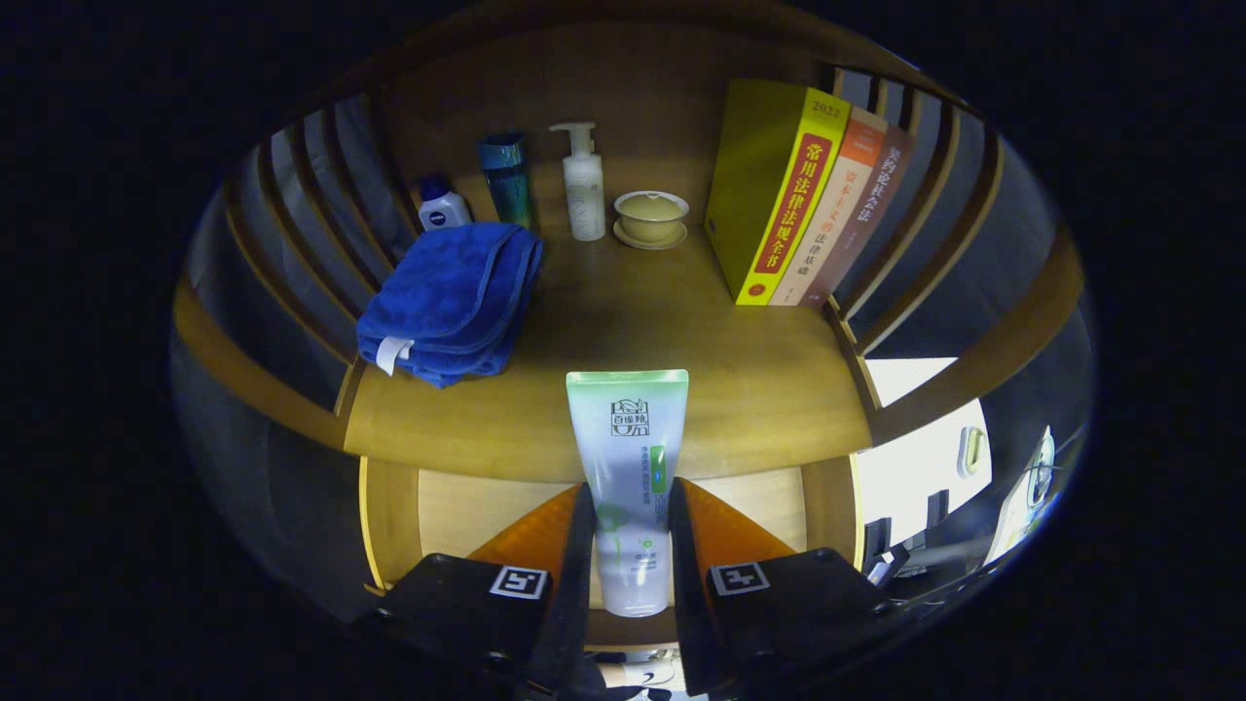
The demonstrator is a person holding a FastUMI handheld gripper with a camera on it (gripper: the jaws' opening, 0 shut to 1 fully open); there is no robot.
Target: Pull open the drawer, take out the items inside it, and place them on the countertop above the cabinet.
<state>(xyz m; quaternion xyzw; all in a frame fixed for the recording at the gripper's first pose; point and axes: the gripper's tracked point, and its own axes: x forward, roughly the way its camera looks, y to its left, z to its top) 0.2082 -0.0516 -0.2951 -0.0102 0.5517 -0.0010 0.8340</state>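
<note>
**A:** Look there, the claw (631, 545) has closed in on the tube (628, 467), one finger pressed to each side of its lower half, near the cap end. The crimped green end sticks out ahead, over the front edge of the countertop (681, 389).

**B:** And the drawer?

**A:** Open, right below the fingers; that pale wooden bottom is the drawer (458, 506). So the tube is out of it and hanging just above the counter's lip, not set down yet, I'd say.

**B:** How will it handle?

**A:** Light, I'd guess, and soft-walled. Squeeze too hard and the body dents or slides. The plastic looks smooth, so slippery too. The hold low down near the cap seems sensible, that's the stiffer, rounder part. The flat crimped end would flop.

**B:** Room to put it down?

**A:** Plenty just ahead of the fingers, bare wood. Further out to the left lies a folded blue towel (450, 300); beyond that a small bottle (443, 207), a dark teal tube (506, 177), a pump bottle (584, 185) and a lidded cup (650, 216) along the back. Off to the right stand the books (779, 195), leaning.

**B:** So lay it flat?

**A:** That's my thinking. It won't stand easily, and it shouldn't break.
</note>
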